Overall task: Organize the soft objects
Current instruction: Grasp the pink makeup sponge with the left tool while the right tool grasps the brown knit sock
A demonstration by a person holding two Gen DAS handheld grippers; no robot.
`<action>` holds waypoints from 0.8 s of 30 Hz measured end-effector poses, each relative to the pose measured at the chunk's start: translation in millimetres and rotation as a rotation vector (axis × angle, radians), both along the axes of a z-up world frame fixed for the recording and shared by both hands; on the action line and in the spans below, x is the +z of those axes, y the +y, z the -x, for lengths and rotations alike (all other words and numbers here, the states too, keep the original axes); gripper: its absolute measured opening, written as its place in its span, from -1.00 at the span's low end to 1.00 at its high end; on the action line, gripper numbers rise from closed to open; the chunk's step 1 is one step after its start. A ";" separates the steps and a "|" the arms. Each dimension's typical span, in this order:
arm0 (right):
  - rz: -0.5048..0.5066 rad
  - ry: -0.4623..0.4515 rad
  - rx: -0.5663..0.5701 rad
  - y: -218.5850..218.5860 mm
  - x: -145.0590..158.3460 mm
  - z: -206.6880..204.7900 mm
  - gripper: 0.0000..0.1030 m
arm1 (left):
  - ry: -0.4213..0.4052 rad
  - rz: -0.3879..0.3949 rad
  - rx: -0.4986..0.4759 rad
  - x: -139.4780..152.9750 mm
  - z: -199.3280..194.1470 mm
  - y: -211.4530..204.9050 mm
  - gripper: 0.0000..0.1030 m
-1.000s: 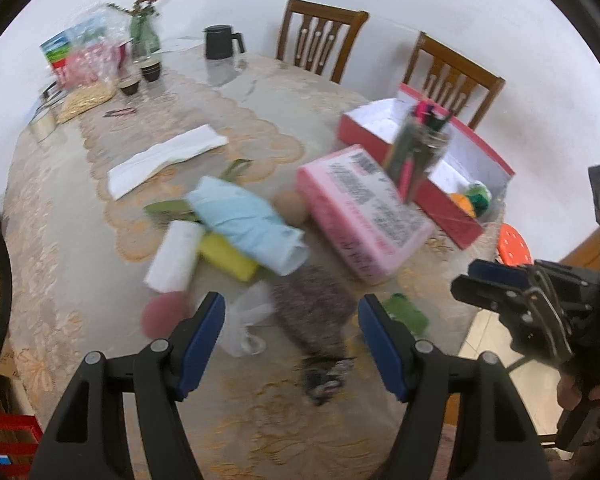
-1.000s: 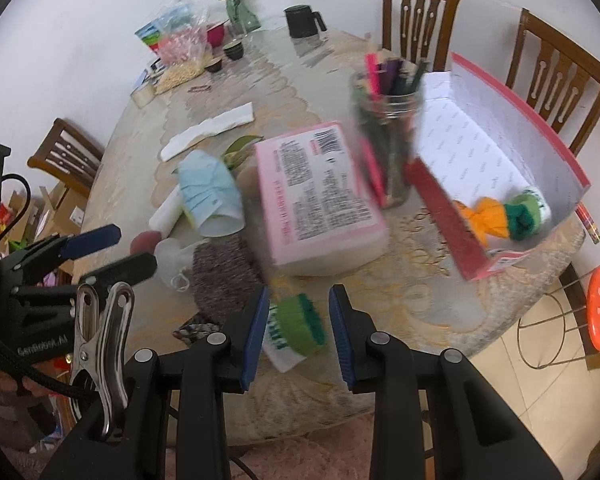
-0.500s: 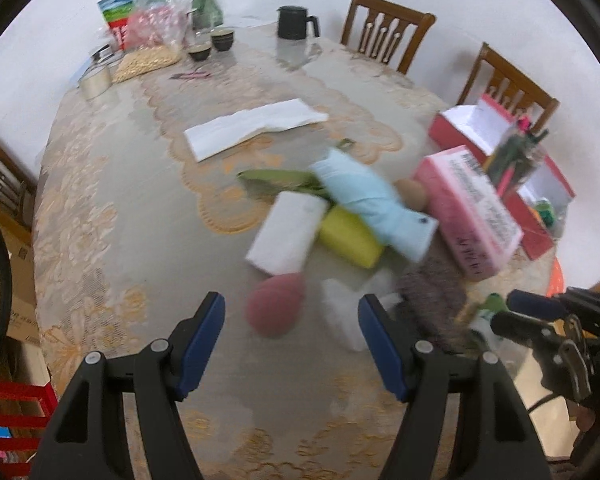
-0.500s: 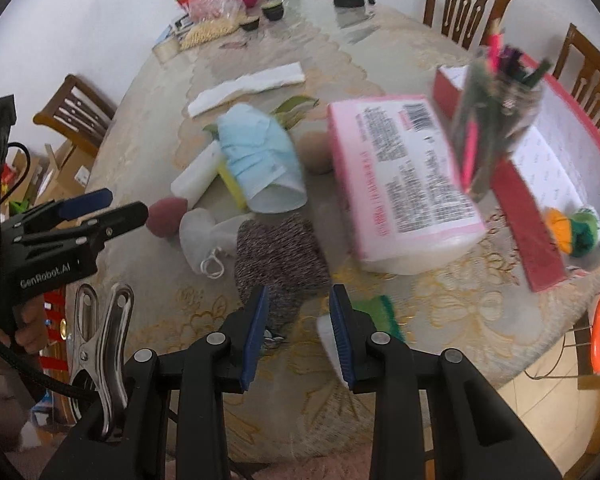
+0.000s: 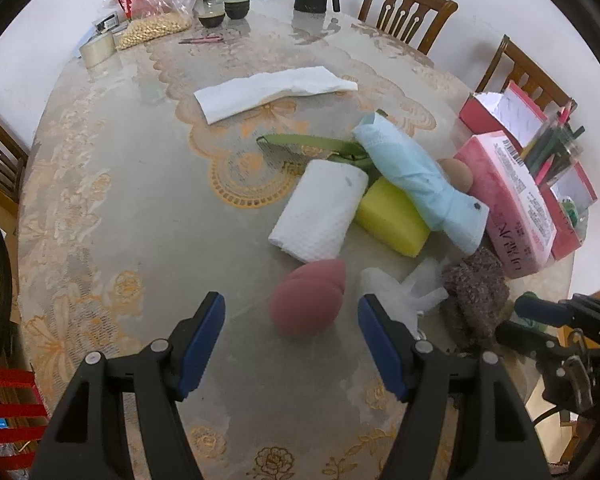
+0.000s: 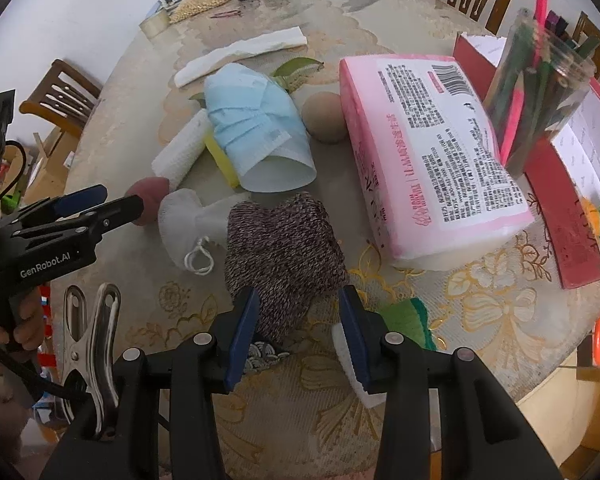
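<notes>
A pink egg-shaped makeup sponge (image 5: 306, 298) lies on the table just ahead of my left gripper (image 5: 292, 316), which is open, its blue pads wide on either side without touching it. The left gripper (image 6: 118, 200) shows again in the right wrist view, beside the sponge (image 6: 150, 196). My right gripper (image 6: 299, 308) hangs over the near end of a dark speckled knitted piece (image 6: 284, 248). Its jaws are opening and the knit's lower end sits between the pads, unpressed. A green and white scrubber (image 6: 404, 316) lies just right of it.
A white mesh pouch (image 6: 192, 220), white towel roll (image 5: 320, 208), yellow sponge (image 5: 392, 220), light blue mask bundle (image 6: 256, 132), beige egg sponge (image 6: 324, 118) and pink tissue pack (image 6: 432, 152) crowd the middle. The red box (image 6: 564, 216) and pencil jar (image 6: 540, 80) stand right. The table edge is near.
Both grippers sank and moved left over the table. The left went from the knitted piece to the pink sponge, the right from the green scrubber to the knitted piece, its jaws widening.
</notes>
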State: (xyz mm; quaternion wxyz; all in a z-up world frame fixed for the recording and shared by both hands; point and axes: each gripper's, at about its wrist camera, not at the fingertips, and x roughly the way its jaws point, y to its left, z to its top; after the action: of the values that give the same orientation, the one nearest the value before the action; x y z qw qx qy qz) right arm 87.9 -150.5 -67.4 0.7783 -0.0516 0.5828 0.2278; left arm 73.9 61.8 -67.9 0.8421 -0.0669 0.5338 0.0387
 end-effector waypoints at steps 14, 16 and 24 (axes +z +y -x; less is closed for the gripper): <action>-0.004 0.047 -0.017 12.9 -26.2 -13.8 -0.17 | 0.036 0.033 -0.002 -17.2 -8.6 -0.9 0.08; -0.003 0.030 -0.010 15.5 -26.3 -14.2 -0.17 | 0.034 0.044 -0.005 -17.6 -8.4 -1.4 -0.06; -0.031 0.035 -0.011 15.3 -27.4 -10.3 -0.49 | 0.008 0.050 -0.030 -11.9 -3.0 -5.7 -0.21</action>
State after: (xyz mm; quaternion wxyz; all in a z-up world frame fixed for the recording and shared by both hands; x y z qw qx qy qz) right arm 98.2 -135.3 -94.9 0.7701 -0.0325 0.5928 0.2334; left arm 76.8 56.0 -79.8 0.8383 -0.0800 0.5391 0.0131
